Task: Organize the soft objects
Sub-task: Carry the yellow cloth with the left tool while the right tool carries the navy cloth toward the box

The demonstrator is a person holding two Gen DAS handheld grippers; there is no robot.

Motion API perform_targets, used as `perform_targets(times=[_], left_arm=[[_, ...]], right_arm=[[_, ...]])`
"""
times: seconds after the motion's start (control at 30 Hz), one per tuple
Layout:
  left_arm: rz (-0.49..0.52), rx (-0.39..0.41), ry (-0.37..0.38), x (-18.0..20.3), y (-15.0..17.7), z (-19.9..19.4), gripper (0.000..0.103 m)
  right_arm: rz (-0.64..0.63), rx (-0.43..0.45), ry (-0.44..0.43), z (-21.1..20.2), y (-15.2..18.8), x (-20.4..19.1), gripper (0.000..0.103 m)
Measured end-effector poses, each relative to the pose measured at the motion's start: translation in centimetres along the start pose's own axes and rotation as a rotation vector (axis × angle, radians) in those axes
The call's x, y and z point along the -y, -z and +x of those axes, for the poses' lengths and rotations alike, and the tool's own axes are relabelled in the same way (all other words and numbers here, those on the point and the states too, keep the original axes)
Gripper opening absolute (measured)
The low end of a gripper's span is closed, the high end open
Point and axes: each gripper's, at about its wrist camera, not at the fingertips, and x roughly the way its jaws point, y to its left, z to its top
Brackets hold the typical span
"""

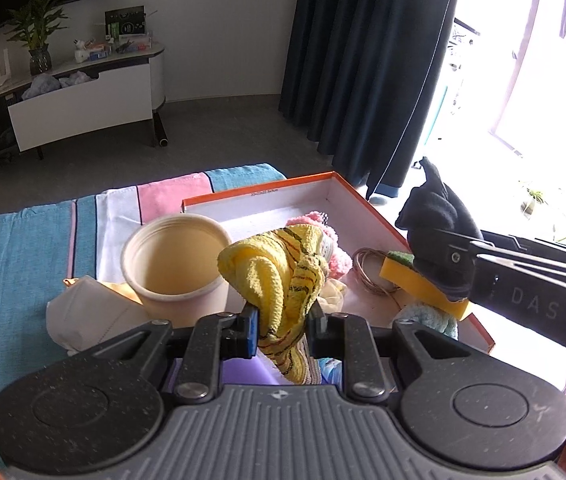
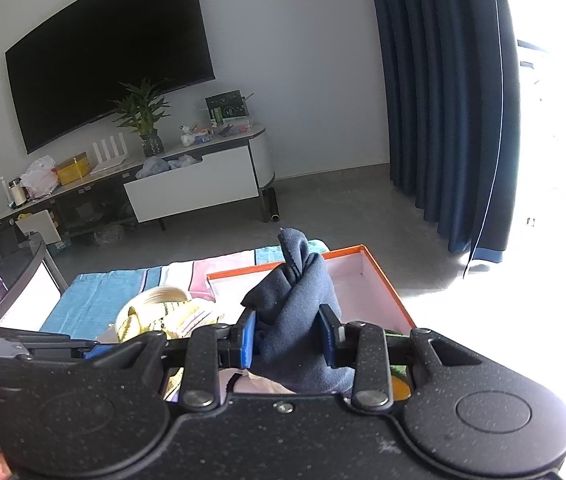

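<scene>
Striped cloth (image 1: 23, 248) covers table at far left, blue w/ white and pink bands. White face mask (image 1: 83, 316) lies on it, just beside beige paper cup (image 1: 175, 264), which stands upright w/ mouth open. Left gripper (image 1: 283, 330) is clamped on yellow knit cloth (image 1: 275, 280): both fingers press into the bunched fabric, narrow gap between them filled by it, cloth held up in front of cup and box, tail hanging below the fingers. Behind it, orange-edged box (image 1: 275, 196) w/ white interior holds pink fluffy item (image 1: 335, 248), partly hidden by yellow cloth. Further right in box: coil of thin cord (image 1: 371, 268), yellow sponge w/ green top (image 1: 415, 284), light blue fluffy piece (image 1: 427, 318) near front right corner. Right gripper (image 2: 289, 340) is closed on dark navy cloth (image 2: 303, 300), blue pads squeezing the bundle from both sides, one corner sticking up; it's held above right side of box, over the sponge in left wrist view.
</scene>
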Motion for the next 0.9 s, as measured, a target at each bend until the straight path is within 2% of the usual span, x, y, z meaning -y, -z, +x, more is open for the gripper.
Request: perform_targets(times=[0.9], left_arm=[[0.007, -0.037, 0.009, 1.7, -1.1, 2.7, 0.024]], right_arm=[[-0.005, -0.020, 0.019, 3.0, -0.9, 2.3, 0.040]])
